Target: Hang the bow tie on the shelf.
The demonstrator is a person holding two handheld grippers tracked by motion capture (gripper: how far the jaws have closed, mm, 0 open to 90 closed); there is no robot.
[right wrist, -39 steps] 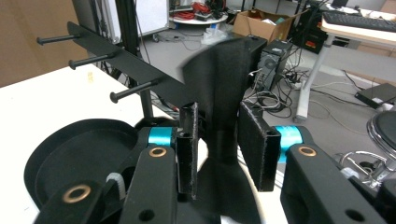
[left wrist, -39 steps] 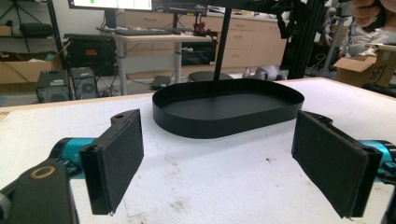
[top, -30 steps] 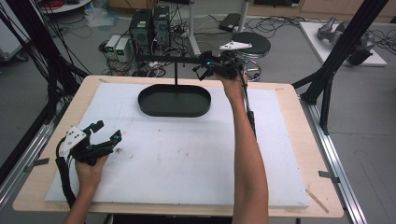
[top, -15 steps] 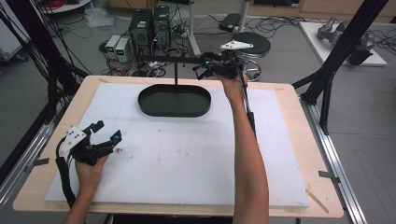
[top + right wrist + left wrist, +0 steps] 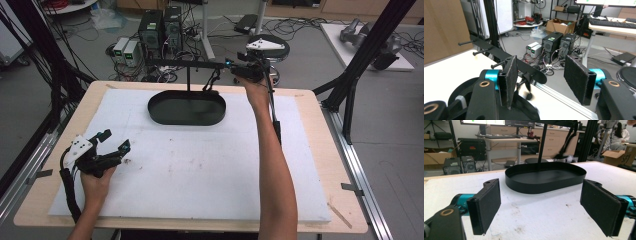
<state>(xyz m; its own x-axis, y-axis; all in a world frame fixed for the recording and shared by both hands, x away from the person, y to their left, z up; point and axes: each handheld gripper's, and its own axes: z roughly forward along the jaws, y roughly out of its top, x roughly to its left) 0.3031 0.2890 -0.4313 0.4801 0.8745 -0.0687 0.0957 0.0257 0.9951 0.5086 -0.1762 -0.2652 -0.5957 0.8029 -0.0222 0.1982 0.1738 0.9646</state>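
Note:
A black stand has an oval tray base [image 5: 165,116], an upright post [image 5: 188,80] and a horizontal bar with pegs [image 5: 175,62]. A small black piece [image 5: 212,82] dangles from a peg near the bar's right end. My right gripper [image 5: 239,70] hovers at that end of the bar. Its jaws have just been opening and its pads [image 5: 579,80] press on nothing. In the right gripper view the bar [image 5: 499,53] runs off to the left, and the dangling piece [image 5: 526,86] hangs blurred just ahead of the gripper [image 5: 544,82]. My left gripper [image 5: 114,142] rests open on the white mat, facing the tray [image 5: 546,176].
A white foam mat [image 5: 200,165] covers the wooden table [image 5: 310,100]. Computers, cables and a stool sit on the floor beyond the far edge. Black frame struts rise at both back corners. A cable trails down along my right forearm.
My right gripper has opened wider and drawn slightly up and away from the bar's end. The black piece stays hanging. The left hand has not moved.

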